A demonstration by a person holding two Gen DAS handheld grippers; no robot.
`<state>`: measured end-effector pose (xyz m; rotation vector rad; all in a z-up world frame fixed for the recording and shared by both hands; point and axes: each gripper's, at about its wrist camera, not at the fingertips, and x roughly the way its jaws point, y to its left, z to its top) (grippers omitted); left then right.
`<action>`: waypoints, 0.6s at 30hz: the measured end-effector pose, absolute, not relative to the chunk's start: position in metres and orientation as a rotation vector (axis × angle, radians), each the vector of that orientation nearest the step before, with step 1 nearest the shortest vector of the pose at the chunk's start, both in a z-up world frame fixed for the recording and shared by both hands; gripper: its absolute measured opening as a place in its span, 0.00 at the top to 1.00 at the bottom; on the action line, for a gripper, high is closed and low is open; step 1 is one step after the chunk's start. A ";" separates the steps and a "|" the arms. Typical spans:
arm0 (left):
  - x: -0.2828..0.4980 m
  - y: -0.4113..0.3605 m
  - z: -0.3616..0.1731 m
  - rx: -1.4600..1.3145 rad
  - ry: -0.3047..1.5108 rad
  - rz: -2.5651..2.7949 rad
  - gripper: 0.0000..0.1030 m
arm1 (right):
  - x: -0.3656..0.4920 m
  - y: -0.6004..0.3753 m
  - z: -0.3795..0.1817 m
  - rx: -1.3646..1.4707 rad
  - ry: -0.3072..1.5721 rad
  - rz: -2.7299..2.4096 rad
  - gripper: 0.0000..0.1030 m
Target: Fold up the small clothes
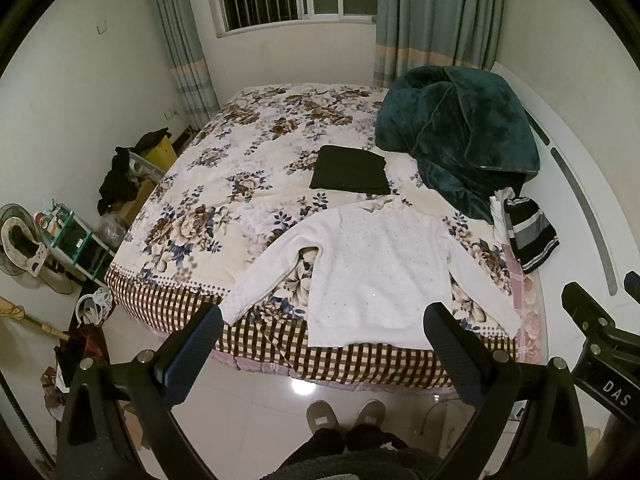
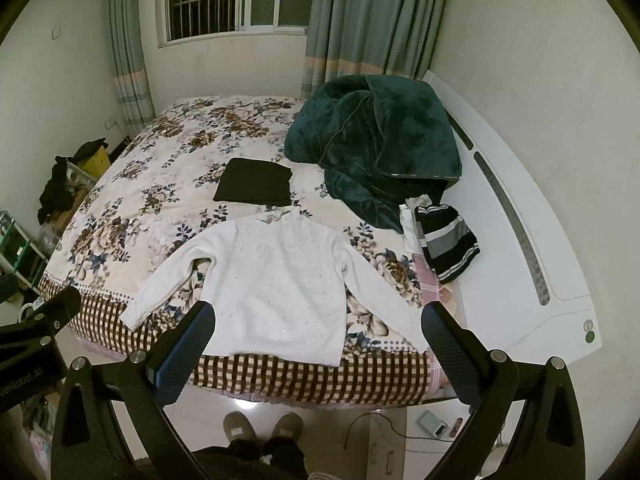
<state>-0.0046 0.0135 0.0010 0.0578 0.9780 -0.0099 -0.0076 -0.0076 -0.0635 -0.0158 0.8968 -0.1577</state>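
A wide bed (image 1: 192, 184) under a quilted floral cover with a brown checked border fills both views, set against a glossy white curved headboard (image 2: 532, 240) on the right side. The right wrist view shows that headboard in full, with its grey inset strips and two small round buttons near its near end; the left wrist view catches only a sliver of it, but takes in the cluttered floor on the left, with a green shelf rack (image 1: 76, 240) and a black garment draped over boxes (image 1: 116, 176). A plush, crumpled dark teal blanket (image 1: 460, 132) is heaped by the headboard. The white knitted sweater with small sequins (image 1: 372, 268) lies flat, front up, at the near edge of the bed, both sleeves angled outward and its hem on the checked border. Beyond its collar sits a folded black square of cloth (image 1: 348, 174), apart from it. A black, grey and white striped knit (image 2: 448, 240) is bunched at the bed's right edge. Grey slippers (image 1: 346, 416) stand on shiny pale tiles. The left gripper (image 1: 322, 356) and right gripper (image 2: 318, 354) both hover short of the bed with blue-padded fingers spread wide, holding nothing
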 end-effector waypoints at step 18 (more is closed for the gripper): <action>0.001 0.021 0.011 0.058 0.957 -0.003 0.00 | -0.003 -0.006 -0.060 -0.013 0.891 -0.152 0.00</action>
